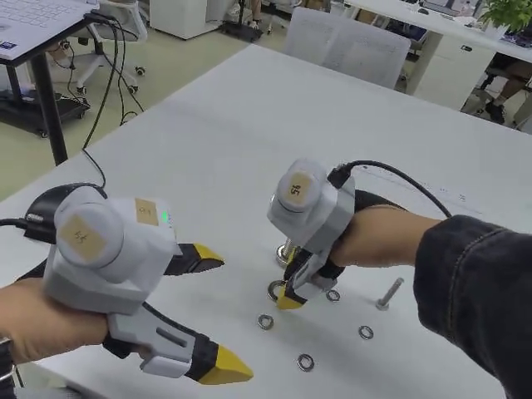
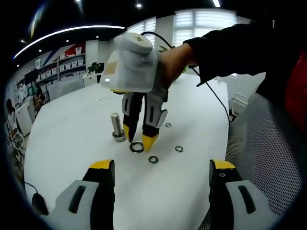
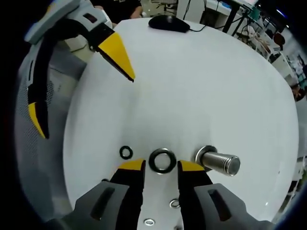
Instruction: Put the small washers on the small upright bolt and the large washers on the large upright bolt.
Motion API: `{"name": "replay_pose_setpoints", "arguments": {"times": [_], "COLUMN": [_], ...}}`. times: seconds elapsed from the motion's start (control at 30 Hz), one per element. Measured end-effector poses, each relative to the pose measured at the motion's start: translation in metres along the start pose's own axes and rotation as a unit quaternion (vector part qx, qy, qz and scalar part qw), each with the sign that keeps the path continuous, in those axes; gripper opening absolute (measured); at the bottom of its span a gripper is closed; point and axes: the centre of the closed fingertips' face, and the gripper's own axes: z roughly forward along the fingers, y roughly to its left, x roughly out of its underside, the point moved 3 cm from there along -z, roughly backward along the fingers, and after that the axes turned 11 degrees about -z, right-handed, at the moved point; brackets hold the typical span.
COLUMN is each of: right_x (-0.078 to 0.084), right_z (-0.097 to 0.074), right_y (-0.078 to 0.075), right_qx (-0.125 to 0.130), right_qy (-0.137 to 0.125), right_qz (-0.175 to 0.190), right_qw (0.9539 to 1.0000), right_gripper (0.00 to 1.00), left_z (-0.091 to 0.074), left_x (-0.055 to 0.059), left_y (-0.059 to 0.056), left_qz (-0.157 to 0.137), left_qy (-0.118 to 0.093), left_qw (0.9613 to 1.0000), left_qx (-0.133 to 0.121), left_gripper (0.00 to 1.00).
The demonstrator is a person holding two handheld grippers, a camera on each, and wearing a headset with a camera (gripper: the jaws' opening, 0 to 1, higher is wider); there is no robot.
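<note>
Large washer flat on table, just beside upright large bolt and between the tips of right gripper, jaws a little apart and not clamped on it. Left gripper held above table near its edge (jaws wide apart, nothing between). Small washers scattered close by, with small bolt lying on its side.
</note>
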Motion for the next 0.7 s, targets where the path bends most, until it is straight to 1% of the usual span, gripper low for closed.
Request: {"name": "replay_pose_setpoints", "arguments": {"times": [0.17,0.37,0.7], "right_x": [0.0006,0.0012,-0.0003], "right_z": [0.0012,0.0014,0.0013], "right_y": [-0.003,-0.003,0.0002], "right_qx": [0.003,-0.003,-0.004], "right_qy": [0.0,0.002,0.006], "right_qz": [0.005,0.016,0.016], "right_qw": [1.0,0.9999,0.9998], "right_gripper": [0.28,0.28,0.25], "left_z": [-0.0001,0.0001,0.001], "left_x": [0.0002,-0.0003,-0.0009], "left_y": [-0.0005,-0.0006,-0.0009], "left_qz": [0.0,0.001,0.001], "left_qy": [0.0,-0.001,-0.002], "left_qw": [1.0,1.0,1.0], "left_qx": [0.001,0.001,0.004], "left_gripper": [0.8,0.8,0.8]}}
